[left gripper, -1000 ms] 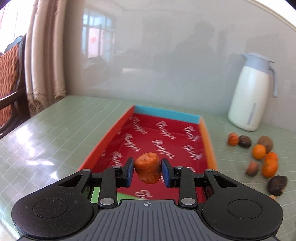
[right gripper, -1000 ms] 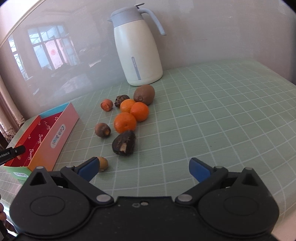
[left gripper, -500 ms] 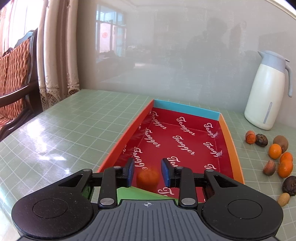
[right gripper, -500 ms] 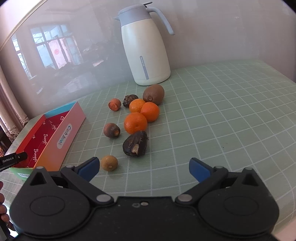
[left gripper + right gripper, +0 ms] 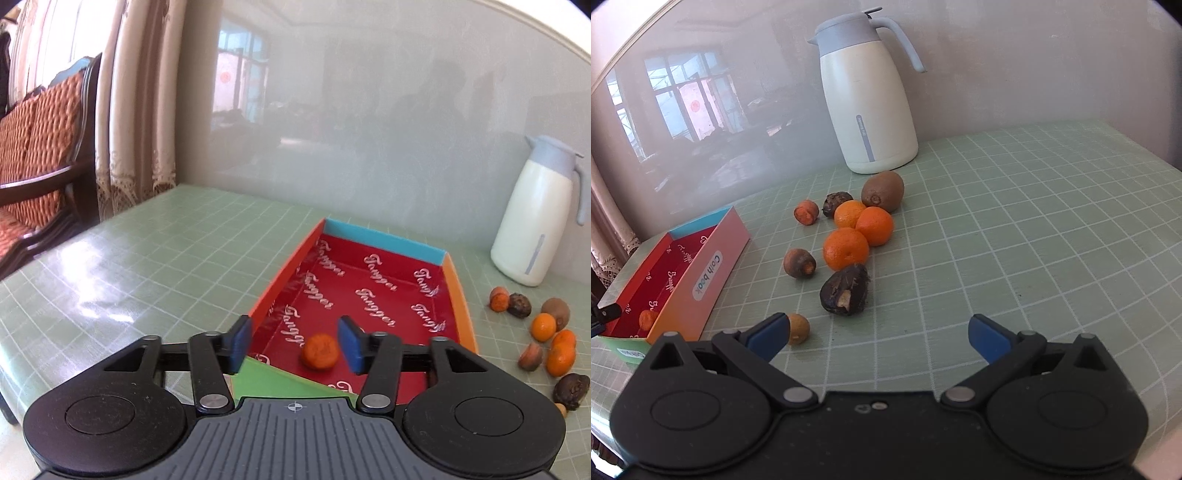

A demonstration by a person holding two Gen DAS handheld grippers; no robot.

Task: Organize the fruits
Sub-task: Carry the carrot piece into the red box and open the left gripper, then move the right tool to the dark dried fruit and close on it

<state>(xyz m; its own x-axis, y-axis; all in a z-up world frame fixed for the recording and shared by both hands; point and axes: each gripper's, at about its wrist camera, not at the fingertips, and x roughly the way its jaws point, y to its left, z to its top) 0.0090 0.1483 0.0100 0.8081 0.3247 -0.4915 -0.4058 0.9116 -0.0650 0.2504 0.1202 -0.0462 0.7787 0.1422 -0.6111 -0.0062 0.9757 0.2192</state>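
Note:
A small orange fruit (image 5: 320, 351) lies on the red floor of the open box (image 5: 373, 291) near its front end; it also shows in the right wrist view (image 5: 647, 319). My left gripper (image 5: 293, 343) is open and empty, above the box's front end. My right gripper (image 5: 877, 334) is wide open and empty above the table. Ahead of it lie loose fruits: a dark wrinkled one (image 5: 845, 289), a small tan one (image 5: 798, 328), three oranges (image 5: 846, 248), a kiwi (image 5: 882, 191), and several small brownish-orange ones (image 5: 799, 262).
A white thermos jug (image 5: 866, 107) stands by the wall behind the fruits, also in the left wrist view (image 5: 535, 218). The box (image 5: 701, 269) sits left of the fruits. A wooden chair (image 5: 40, 147) and curtains stand beyond the table's left edge.
My left gripper opened and let the orange fruit drop into the box, then drew back and up. My right gripper moved closer to the loose fruits.

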